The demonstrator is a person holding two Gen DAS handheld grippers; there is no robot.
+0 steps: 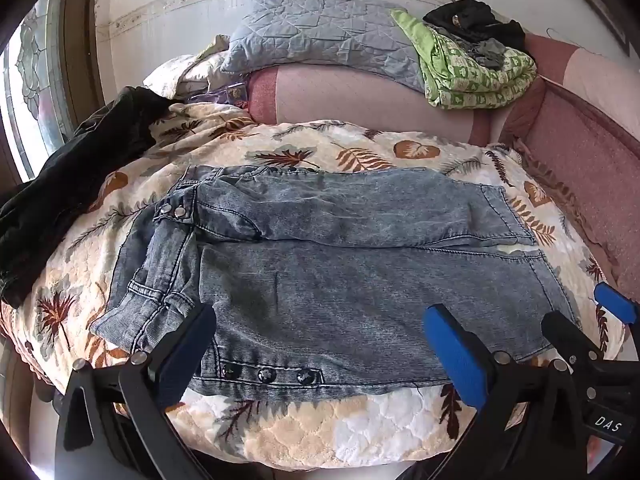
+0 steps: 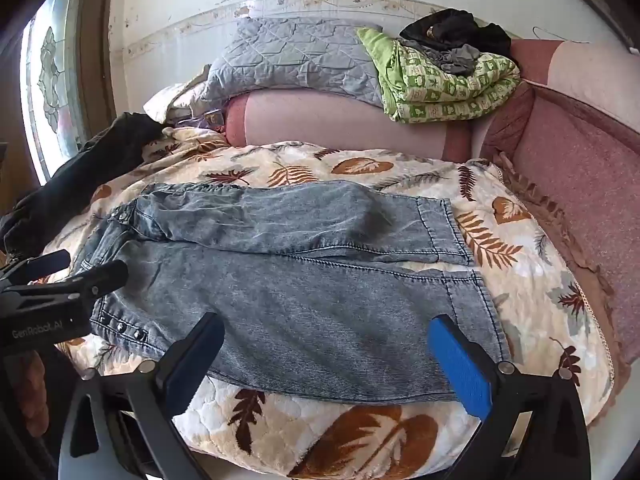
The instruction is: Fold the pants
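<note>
The grey-blue jeans [image 1: 332,256] lie flat across the middle of the frame on a leaf-patterned blanket [image 1: 304,436], legs side by side, waistband at left. The left gripper [image 1: 320,344] hovers over the near leg at bottom, jaws spread wide, holding nothing. The right gripper [image 2: 326,354] does likewise, wide and empty.

A leaf-patterned blanket [image 1: 360,156] covers the seat of a pink sofa [image 1: 360,96]. A dark garment [image 1: 80,184] lies at its left edge. On the sofa's back rest a grey quilted cushion [image 1: 320,36] and a green patterned blanket [image 1: 480,76] with black clothes [image 1: 472,20] on top. A patterned glass window [image 2: 52,92] is at left
</note>
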